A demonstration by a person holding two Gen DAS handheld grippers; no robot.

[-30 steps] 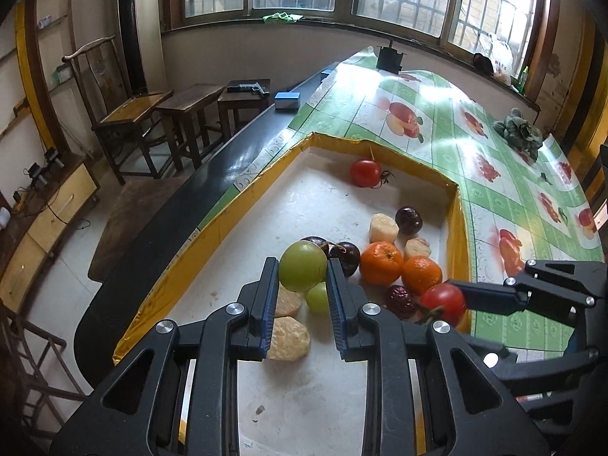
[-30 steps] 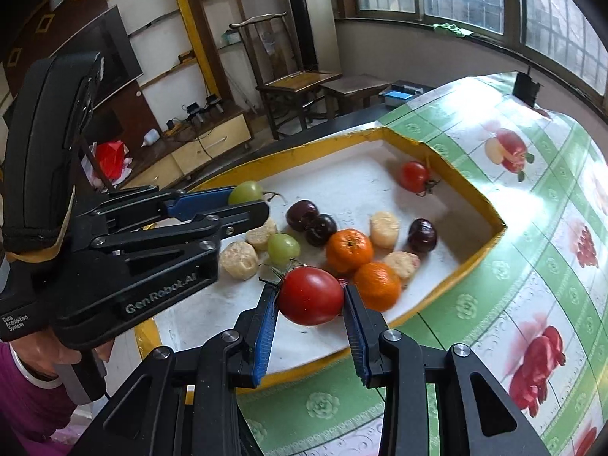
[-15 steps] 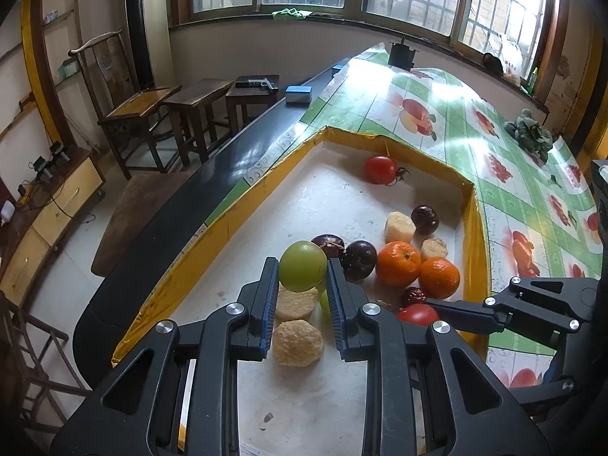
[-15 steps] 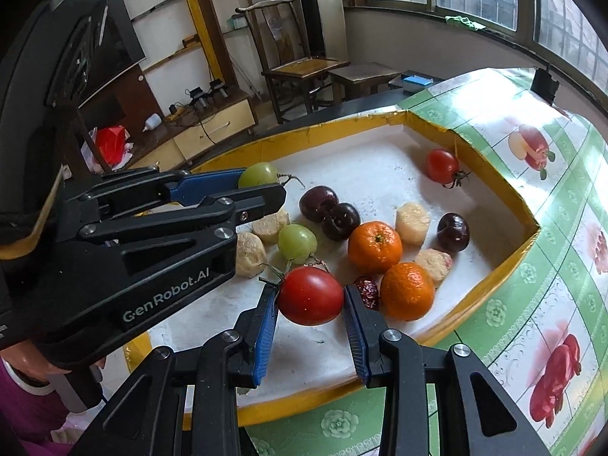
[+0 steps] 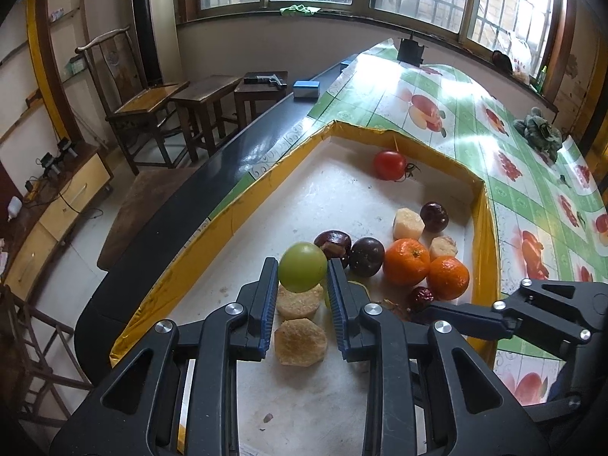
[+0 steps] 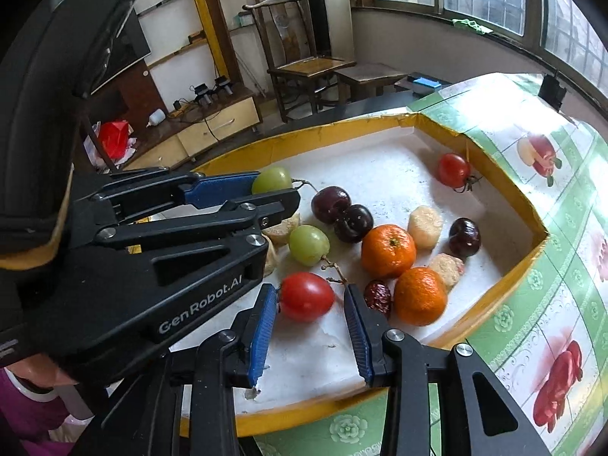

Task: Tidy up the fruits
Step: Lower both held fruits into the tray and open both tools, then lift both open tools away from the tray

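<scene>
The right gripper point(image 6: 309, 313) has just let go: its jaws, clamped on the red tomato point(image 6: 306, 296) half a second ago, now stand apart, and the tomato rests on the white tray point(image 6: 380, 174) floor just left of the front orange point(image 6: 420, 296). The left gripper point(image 5: 302, 281) stays closed on a green grape point(image 5: 303, 271) (held above the tray), left of that orange. That tomato looks placed; the grape probably goes next.

wooden chair point(image 5: 140, 95), stools point(image 5: 212, 93), patterned tablecloth point(image 5: 532, 174)
</scene>
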